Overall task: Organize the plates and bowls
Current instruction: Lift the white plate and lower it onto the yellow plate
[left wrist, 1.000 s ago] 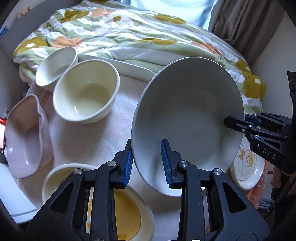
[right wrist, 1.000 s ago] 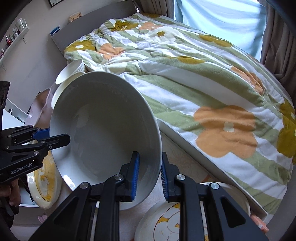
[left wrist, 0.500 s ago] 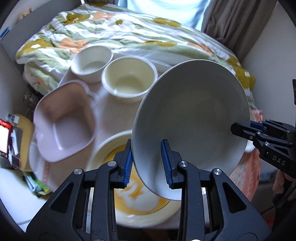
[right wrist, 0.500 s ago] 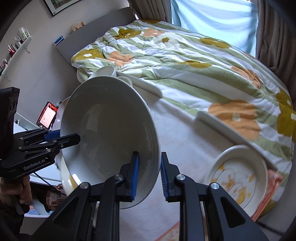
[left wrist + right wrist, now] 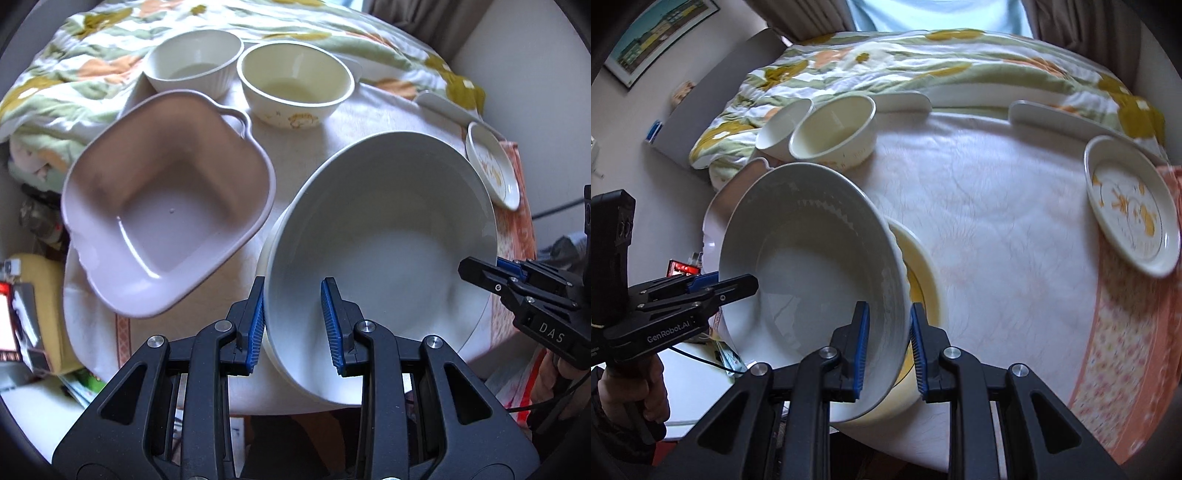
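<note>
Over the near edge of the cloth-covered table (image 5: 369, 110), the left wrist view shows the left gripper (image 5: 293, 325) with its blue pads astride the rim of a large white bowl (image 5: 384, 236), one pad outside and one inside, pinching it. The bowl is tilted and sits above a yellow-centred plate whose rim shows just behind it. To its left lies a pink square dish (image 5: 166, 206). Two small bowls stand at the table's far edge, a white ribbed bowl (image 5: 194, 62) touching or just beside a cream bowl (image 5: 295, 81). A small patterned plate (image 5: 493, 166) lies at the right edge. The right gripper (image 5: 480, 273) reaches the big bowl's right rim.

From the right wrist view, the right gripper (image 5: 886, 347) likewise clamps the big bowl's rim between its pads. The yellow plate (image 5: 923, 273) lies directly under and beside the bowl. Beyond the table spreads a floral duvet (image 5: 923, 59).
</note>
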{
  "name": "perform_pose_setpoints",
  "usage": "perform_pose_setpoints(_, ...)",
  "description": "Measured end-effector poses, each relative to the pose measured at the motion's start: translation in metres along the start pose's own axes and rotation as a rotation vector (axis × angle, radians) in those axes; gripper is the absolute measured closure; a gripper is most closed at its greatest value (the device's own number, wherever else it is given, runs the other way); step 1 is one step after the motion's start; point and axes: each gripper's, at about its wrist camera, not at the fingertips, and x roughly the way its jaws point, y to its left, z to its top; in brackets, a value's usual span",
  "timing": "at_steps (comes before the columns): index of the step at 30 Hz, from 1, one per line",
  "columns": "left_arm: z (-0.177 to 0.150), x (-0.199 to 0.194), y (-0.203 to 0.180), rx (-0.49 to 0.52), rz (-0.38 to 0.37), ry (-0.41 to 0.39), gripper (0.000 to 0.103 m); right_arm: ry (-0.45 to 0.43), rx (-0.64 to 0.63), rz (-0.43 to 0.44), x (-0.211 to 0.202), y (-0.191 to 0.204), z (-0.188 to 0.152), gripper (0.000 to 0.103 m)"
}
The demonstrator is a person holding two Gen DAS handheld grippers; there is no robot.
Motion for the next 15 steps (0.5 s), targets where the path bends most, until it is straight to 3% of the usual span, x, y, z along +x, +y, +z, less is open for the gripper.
perform_pose_setpoints(15,0.0,0.034,-0.013,0.089,-0.032,0.062,0.077,0.021,0.103,-0.075,0.018,-0.012,-0.019,0.083)
